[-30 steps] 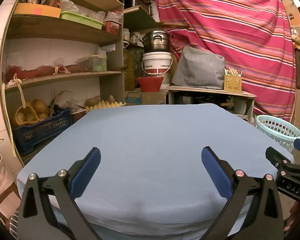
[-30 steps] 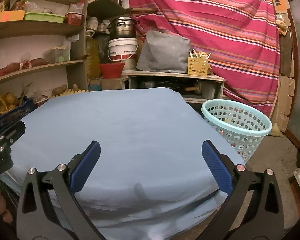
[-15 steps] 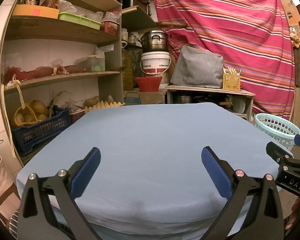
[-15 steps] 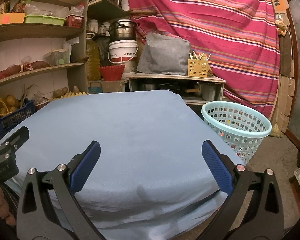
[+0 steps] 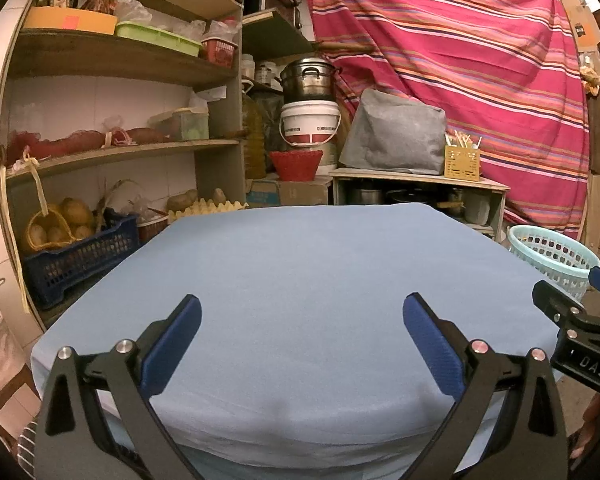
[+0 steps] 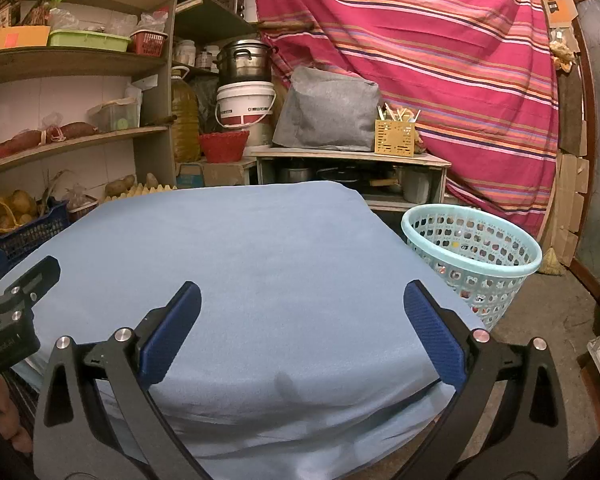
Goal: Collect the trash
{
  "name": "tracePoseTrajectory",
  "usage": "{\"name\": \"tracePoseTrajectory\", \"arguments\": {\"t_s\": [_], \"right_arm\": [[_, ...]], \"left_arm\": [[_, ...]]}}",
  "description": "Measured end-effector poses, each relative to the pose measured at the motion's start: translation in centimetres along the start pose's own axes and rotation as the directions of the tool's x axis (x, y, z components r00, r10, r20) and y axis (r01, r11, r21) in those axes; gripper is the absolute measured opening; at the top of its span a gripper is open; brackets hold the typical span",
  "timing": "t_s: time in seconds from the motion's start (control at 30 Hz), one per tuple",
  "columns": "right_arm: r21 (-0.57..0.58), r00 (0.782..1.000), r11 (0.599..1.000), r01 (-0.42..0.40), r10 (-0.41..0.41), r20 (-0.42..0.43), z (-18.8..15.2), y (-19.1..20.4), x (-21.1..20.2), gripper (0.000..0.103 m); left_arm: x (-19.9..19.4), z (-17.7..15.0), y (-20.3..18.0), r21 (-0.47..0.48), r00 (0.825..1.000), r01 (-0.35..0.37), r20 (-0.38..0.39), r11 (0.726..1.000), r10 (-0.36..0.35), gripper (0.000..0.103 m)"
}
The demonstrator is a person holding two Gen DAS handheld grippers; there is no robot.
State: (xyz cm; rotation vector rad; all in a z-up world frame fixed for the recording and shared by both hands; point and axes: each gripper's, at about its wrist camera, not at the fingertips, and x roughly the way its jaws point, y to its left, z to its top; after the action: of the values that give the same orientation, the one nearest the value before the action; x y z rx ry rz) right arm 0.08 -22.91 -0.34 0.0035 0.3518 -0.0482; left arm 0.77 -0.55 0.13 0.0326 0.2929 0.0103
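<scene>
While we hold both tools low over the near edge of the desk (image 5: 300, 280), which is covered by a light blue cloth, the left gripper (image 5: 300, 340) has its blue-padded fingers spread wide apart with nothing between them. Our right gripper (image 6: 300, 336) stands the same way, jaws wide and holding nothing. From the left wrist view we see part of the right tool at the right edge of the frame, and from the right wrist view part of the left tool shows at the left edge, so the two sit side by side.

We see no loose trash on the blue cloth in either view. The pale turquoise basket (image 6: 474, 256) stands on the floor just beside the desk's right side, and small colourful items lie inside it, too small for us to identify. It also appears in the left wrist view (image 5: 552, 256).

Behind the desk we see wooden shelves (image 5: 112, 152), a white bucket (image 5: 310, 122) under a metal pot (image 5: 308, 80), a grey cover (image 6: 328, 110) and a striped red cloth (image 6: 420, 40).
</scene>
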Motion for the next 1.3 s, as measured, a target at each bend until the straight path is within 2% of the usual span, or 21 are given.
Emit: {"name": "tracePoseTrajectory", "arguments": {"t_s": [1.3], "right_arm": [[-0.005, 1.0, 1.0, 0.001, -0.001, 0.003, 0.03, -0.09, -0.11, 0.099]], "left_arm": [[-0.18, 0.12, 0.13, 0.009, 1.0, -0.004, 0.012, 1.0, 0.004, 0.098]]}}
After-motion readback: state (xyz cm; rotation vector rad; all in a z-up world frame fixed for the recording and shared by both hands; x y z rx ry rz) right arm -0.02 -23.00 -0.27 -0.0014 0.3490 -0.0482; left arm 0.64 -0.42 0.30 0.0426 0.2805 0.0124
